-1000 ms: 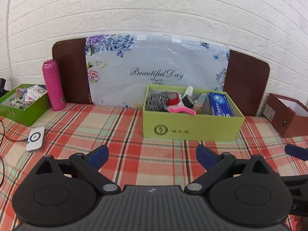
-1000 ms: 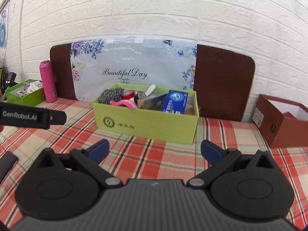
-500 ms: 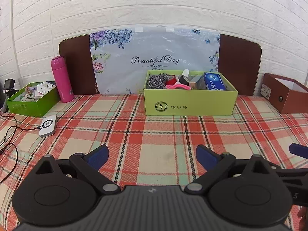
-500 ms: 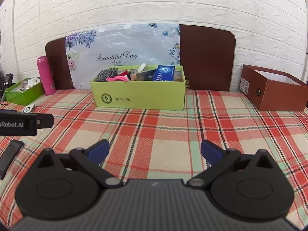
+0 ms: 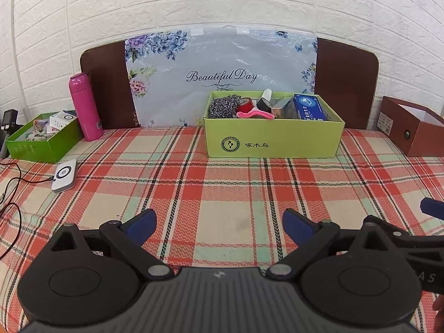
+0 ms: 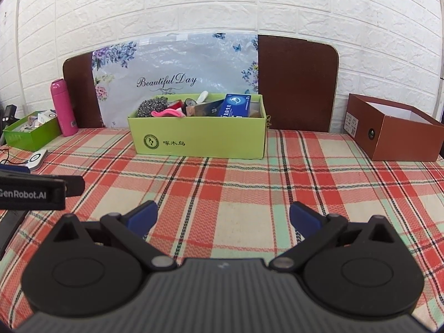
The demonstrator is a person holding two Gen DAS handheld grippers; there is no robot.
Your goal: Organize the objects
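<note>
A home-like room set up for recording: a tabletop [image 5: 222, 183] under a red, green and cream plaid cloth stands against a white brick-pattern wall [image 5: 222, 0]. On it sit a green box of household odds and ends [image 5: 273, 141], a pink flask [image 5: 84, 106] and a brown cardboard box [image 6: 394, 131].

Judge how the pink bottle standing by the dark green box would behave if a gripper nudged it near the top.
The pink bottle stands upright, tall and narrow, so it would probably tip. Its round body would likely roll afterwards. Its smooth surface may slip between fingers.
</note>
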